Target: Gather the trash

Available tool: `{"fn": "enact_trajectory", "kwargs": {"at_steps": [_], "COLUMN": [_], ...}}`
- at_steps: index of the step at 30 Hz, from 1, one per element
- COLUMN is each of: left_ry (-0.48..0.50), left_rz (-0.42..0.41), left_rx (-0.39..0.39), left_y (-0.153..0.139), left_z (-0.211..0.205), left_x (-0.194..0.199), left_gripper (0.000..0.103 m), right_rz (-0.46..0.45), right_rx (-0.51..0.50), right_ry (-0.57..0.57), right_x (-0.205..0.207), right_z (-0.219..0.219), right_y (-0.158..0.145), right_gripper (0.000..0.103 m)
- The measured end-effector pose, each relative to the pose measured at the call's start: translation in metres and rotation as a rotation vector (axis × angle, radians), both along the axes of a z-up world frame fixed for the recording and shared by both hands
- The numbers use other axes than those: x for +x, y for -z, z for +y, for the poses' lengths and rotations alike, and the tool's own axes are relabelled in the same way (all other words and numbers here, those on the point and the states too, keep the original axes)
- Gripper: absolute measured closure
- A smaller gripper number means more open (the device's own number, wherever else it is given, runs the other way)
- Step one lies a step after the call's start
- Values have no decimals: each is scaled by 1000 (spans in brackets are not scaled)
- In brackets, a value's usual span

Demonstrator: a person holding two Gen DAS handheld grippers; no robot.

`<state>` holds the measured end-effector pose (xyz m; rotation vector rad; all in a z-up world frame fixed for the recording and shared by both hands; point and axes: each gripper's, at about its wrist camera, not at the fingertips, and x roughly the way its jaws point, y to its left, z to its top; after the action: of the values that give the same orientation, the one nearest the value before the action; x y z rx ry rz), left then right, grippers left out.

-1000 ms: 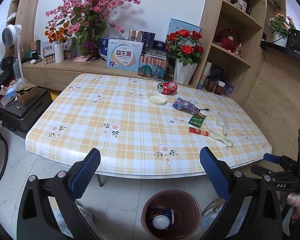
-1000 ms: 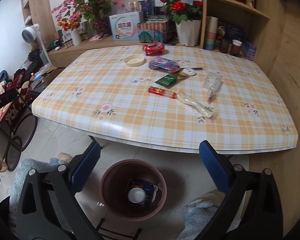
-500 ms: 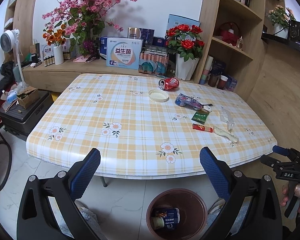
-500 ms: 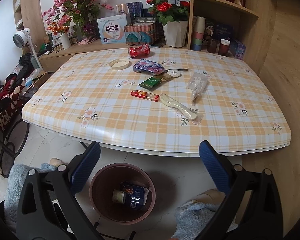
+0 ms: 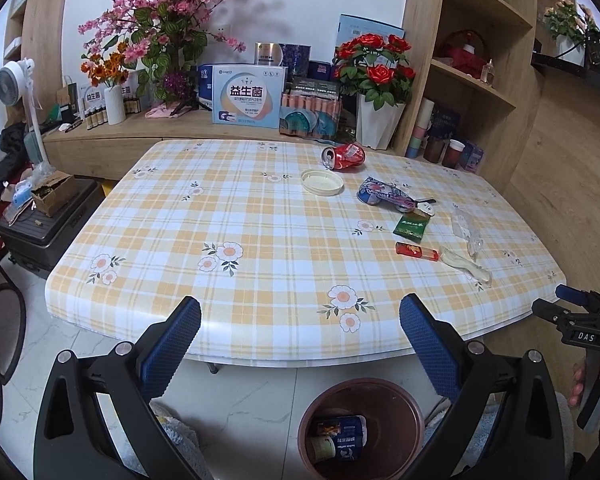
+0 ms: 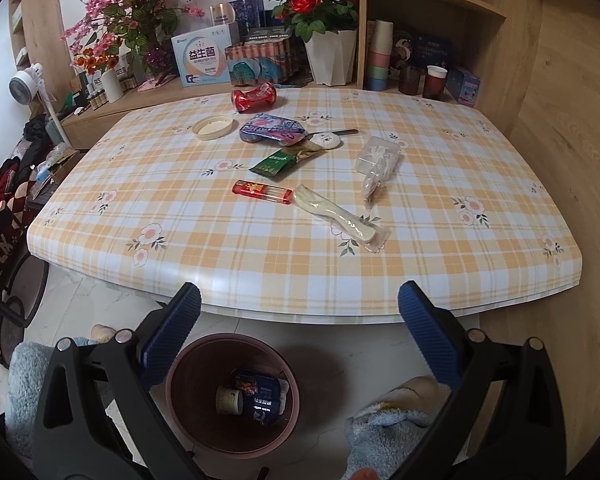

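Two grippers hover before the plaid table (image 6: 440, 248), jaws spread wide and empty: left gripper (image 5: 300, 340), right gripper (image 6: 299, 322); trash lies scattered toward the table's 1 o'clock side, crushed red can (image 6: 253, 97) farthest, wrapped spoon (image 6: 340, 216) nearest; the brown bin (image 6: 188, 420) sits at 6 o'clock on the floor, holding a blue packet (image 6: 262, 398).

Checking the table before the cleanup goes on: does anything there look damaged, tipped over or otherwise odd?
Yes. The red can lies on its side near the table's far edge, dented in the middle. Wrappers and a loose round lid are scattered beside it. Nothing looks spilled. The bin on the floor stands upright and holds some trash.
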<state>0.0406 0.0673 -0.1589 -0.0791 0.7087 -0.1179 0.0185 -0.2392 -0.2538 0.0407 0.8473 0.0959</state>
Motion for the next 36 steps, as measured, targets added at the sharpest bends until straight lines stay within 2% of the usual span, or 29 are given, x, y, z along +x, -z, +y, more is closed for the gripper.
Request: {"fn": "enact_trajectory", "kwargs": {"at_steps": [9, 17, 21, 22, 26, 29, 33, 35, 36], "left_ry": [29, 114, 154, 169, 252, 329, 418, 460, 471], "left_rz": [57, 74, 100, 99, 72, 86, 78, 98, 89], "left_rx": [6, 16, -66, -63, 10, 20, 222, 255, 306], "left_y": [25, 33, 38, 39, 45, 56, 83, 97, 104], "left_z": [-12, -42, -54, -60, -91, -115, -161, -173, -180], "left_x": [33, 89, 126, 137, 185, 221, 272, 291, 299], "left_gripper": [6, 6, 6, 6, 6, 6, 34, 34, 37], "right_rz": [32, 52, 60, 66, 90, 114, 123, 126, 124], "right_rx": [32, 14, -13, -14, -12, -47, -57, -60, -64], "right_ry": [27, -1, -16, -18, -23, -4, 20, 22, 28], "right_x": [34, 75, 94, 100, 118, 133, 148, 154, 157], "right_z": [-21, -32, -35, -37, -44, -50, -57, -61, -63], "right_y": [15, 27, 33, 35, 42, 46, 50, 51, 51], "right_gripper": [6, 6, 6, 6, 6, 6, 6, 6, 6]}}
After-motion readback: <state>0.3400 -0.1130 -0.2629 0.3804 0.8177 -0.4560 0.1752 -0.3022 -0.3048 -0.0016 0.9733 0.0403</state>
